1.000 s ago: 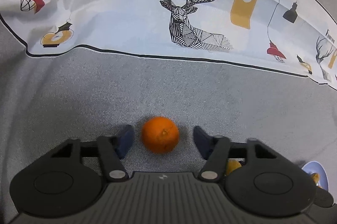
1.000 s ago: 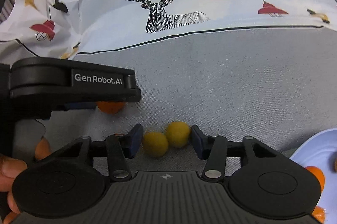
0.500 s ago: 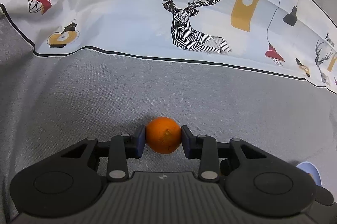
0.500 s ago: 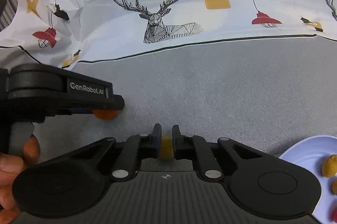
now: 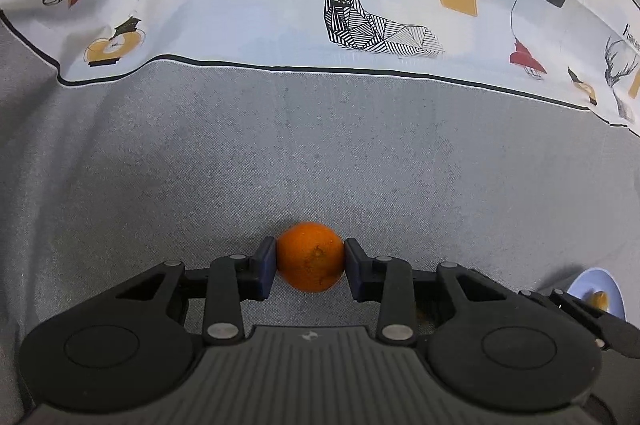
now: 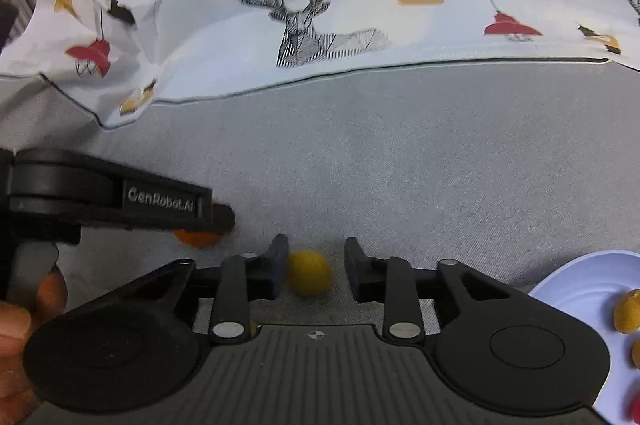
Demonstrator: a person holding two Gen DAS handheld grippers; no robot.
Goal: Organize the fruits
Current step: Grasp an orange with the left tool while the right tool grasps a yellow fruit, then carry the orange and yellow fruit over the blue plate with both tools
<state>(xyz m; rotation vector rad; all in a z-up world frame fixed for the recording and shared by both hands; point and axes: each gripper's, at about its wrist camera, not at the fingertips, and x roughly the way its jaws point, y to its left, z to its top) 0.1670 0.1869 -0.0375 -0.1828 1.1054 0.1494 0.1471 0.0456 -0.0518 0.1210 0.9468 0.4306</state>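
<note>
A small orange (image 5: 311, 257) rests on the grey cloth, and my left gripper (image 5: 310, 263) is shut on it, with both blue pads pressed against its sides. In the right wrist view a small yellow fruit (image 6: 309, 273) lies between the fingers of my right gripper (image 6: 316, 271), whose jaws are opening. The left pad is right beside the fruit and the right pad stands clear of it. A pale blue plate (image 6: 572, 289) at the right edge holds a few small fruits (image 6: 626, 311).
The left gripper's black body (image 6: 100, 193) crosses the left side of the right wrist view, over the orange (image 6: 196, 238), with a person's hand (image 6: 24, 321) below it. A white printed cloth (image 5: 340, 5) rises behind the grey surface. The plate (image 5: 596, 285) sits low right.
My left gripper closed onto the orange and holds it. My right gripper snapped shut around the yellow fruit, then opened again; only one yellow fruit shows between its fingers now.
</note>
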